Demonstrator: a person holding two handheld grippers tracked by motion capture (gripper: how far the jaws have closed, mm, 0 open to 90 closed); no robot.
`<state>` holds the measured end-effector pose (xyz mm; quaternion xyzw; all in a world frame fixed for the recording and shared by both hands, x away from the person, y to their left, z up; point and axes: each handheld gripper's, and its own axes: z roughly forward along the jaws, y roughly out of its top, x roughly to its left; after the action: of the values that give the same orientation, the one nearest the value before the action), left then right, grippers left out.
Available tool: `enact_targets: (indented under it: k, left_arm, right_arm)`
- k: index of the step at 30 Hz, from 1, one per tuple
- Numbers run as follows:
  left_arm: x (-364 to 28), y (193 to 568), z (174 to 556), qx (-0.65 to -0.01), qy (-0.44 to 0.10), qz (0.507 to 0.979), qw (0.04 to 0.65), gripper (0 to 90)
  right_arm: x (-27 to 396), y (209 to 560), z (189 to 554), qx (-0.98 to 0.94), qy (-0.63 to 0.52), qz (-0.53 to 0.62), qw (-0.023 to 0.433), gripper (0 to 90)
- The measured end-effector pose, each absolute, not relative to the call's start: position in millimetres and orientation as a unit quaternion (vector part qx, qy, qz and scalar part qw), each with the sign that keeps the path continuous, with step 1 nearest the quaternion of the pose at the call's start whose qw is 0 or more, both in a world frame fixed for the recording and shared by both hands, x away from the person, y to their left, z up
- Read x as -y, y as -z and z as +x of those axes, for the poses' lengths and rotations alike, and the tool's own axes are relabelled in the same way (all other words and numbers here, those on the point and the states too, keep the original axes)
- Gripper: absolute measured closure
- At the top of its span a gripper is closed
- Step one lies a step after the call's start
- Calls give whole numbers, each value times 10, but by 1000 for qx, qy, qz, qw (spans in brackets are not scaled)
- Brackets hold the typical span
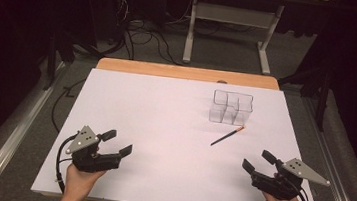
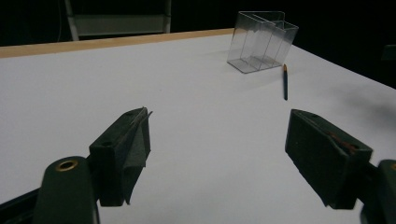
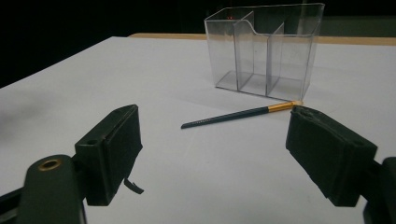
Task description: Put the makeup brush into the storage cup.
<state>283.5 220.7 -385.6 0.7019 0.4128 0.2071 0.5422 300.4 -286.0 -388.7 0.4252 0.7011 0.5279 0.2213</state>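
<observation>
A dark pencil (image 1: 227, 136) with an orange end lies flat on the white table (image 1: 164, 124), just in front of a clear plastic organiser (image 1: 231, 107) with several compartments. From the left gripper view the pencil (image 2: 285, 82) and organiser (image 2: 263, 41) lie far off at the upper right. The right gripper view has the pencil (image 3: 240, 115) straight ahead, the organiser (image 3: 265, 51) behind it. My left gripper (image 1: 116, 142) rests open at the near left of the table. At the near right my right gripper (image 1: 256, 159) is open too. Both (image 2: 217, 154) (image 3: 212, 149) hold nothing.
A wooden strip (image 1: 188, 73) edges the table's far side. Beyond it stand a white desk frame (image 1: 229, 25) and tangled cables (image 1: 138, 36) on the floor. Metal rails (image 1: 11, 138) run along both sides of the table.
</observation>
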Motion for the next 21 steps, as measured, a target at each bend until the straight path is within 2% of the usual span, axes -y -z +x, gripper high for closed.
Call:
enact_targets:
  k: [21]
  left_arm:
    - [-2200, 3858, 2837, -411, -203, 703, 544, 209]
  right_arm:
    - [2706, 3803, 3049, -720, -515, 410, 217, 187]
